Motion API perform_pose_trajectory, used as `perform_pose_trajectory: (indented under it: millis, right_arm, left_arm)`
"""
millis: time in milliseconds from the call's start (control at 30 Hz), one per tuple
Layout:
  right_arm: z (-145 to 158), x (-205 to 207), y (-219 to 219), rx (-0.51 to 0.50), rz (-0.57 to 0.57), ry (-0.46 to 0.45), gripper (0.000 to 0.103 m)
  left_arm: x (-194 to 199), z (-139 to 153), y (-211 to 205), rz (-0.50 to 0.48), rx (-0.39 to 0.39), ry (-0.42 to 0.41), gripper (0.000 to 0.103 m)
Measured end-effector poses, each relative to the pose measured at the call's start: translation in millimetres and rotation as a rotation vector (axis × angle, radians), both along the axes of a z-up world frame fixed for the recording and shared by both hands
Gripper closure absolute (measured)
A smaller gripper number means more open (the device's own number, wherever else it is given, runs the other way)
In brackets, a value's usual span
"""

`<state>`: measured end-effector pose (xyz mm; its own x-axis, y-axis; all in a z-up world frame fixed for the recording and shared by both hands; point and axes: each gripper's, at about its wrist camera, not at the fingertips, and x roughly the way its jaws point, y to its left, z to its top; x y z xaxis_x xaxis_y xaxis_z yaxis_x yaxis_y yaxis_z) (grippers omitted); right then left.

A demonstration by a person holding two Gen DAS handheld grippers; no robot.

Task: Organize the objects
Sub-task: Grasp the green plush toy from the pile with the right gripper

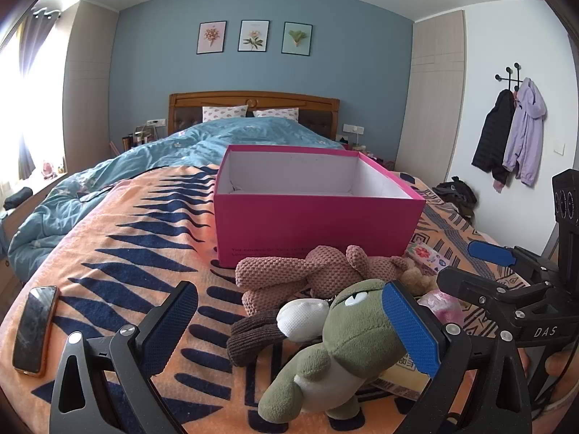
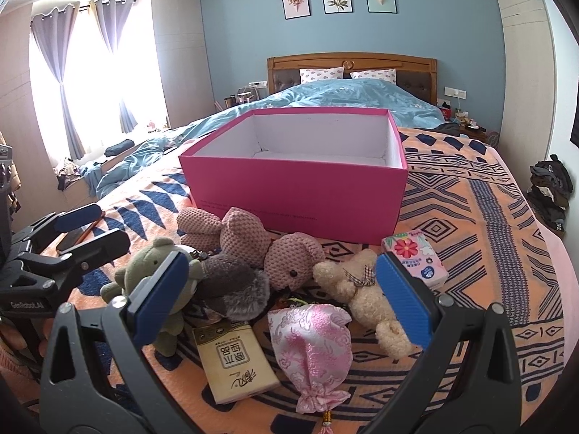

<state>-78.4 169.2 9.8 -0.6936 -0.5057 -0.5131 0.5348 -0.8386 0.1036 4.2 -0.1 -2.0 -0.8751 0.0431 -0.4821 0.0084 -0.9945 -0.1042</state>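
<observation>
Pink cardboard, open-topped and white inside: the box [image 2: 293,195] sits on the bed, on an orange blanket [image 2: 488,217] with navy patterning, and I see nothing in the part of its interior that shows. Just in front of its near wall lies the pile I have to sort. A pink knitted rabbit [image 2: 253,242] sprawls closest to the box, one ear almost against the wall. To its left, a green plush toy [image 1: 347,343] lies on its back with a brown furry toy [image 2: 231,285] tucked against it. A cream teddy bear [image 2: 365,296] with a checked bow lies to the rabbit's right, and a flowered tissue pack [image 2: 414,256] sits just beyond the bear. Nearer to me are a pink satin pouch [image 2: 311,343] with a tasselled neck and a beige tissue pack [image 2: 235,358] printed with characters, side by side.

My right gripper [image 2: 282,300] hangs over the pouch and bear with its blue pads spread wide, gripping nothing. My left gripper [image 1: 289,325] is just as wide; the green plush lies between its fingers, but the pads do not press on it. From the left wrist view I also see a phone [image 1: 34,329] lying on the blanket well off to the left. Beyond the box, a blue duvet [image 2: 343,94] runs up to two pillows and a wooden headboard [image 2: 351,61].
</observation>
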Motion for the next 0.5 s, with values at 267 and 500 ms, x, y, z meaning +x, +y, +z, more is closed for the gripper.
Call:
perform_pose_trajectory:
  millis: [267,500]
  right_arm:
    - [0.6,1.5,-4.3,-0.004,0.044,-0.010,0.000]
    - [1.2,4.2,-18.7,-0.014,0.164,-0.034,0.000]
  left_arm:
    - [0.7,-1.4,-1.7,-0.001,0.003,0.000,0.000]
    - [7.2,-1.0,-18.1,-0.005,0.020,0.011,0.000]
